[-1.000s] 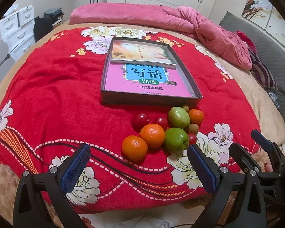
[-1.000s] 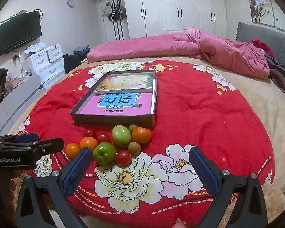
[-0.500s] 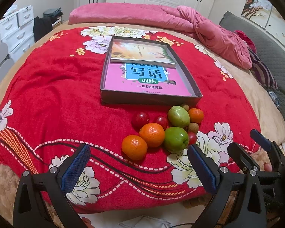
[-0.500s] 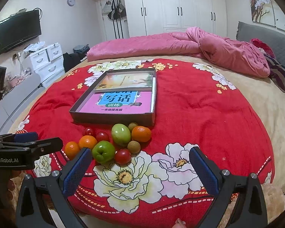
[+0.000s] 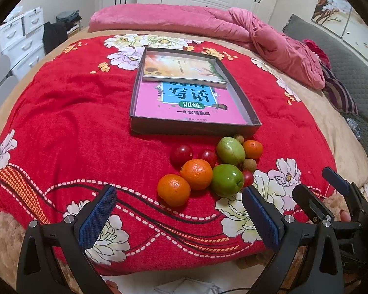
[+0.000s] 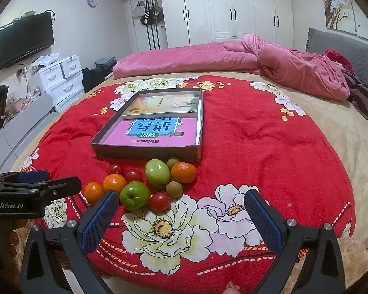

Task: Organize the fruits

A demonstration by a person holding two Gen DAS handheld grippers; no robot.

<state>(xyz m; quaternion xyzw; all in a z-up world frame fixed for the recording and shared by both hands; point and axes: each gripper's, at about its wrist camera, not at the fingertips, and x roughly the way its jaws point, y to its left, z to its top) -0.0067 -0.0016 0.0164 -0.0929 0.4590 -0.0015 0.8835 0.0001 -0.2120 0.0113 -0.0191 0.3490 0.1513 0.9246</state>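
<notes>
A cluster of fruit lies on the red flowered blanket (image 5: 61, 127) just in front of a shallow grey box (image 5: 193, 128) holding two books. It has three oranges (image 5: 173, 189) (image 6: 183, 172), two green apples (image 5: 227, 180) (image 6: 135, 195), red plums (image 5: 181, 153) (image 6: 160, 201) and small brown longans (image 6: 174, 189). My left gripper (image 5: 181, 218) is open, low at the bed's near edge, with the nearest orange just beyond its fingers. My right gripper (image 6: 181, 220) is open too, to the right of the fruit, holding nothing. Each gripper shows in the other's view.
A crumpled pink duvet (image 6: 282, 61) lies across the far side of the bed. White drawers (image 6: 59, 78), a wall television (image 6: 24, 40) and wardrobes (image 6: 233, 7) stand beyond. The bed's tan edge (image 6: 343, 127) curves round at right.
Both views have shifted only slightly; the fruit and the box have not moved, and both grippers stay open.
</notes>
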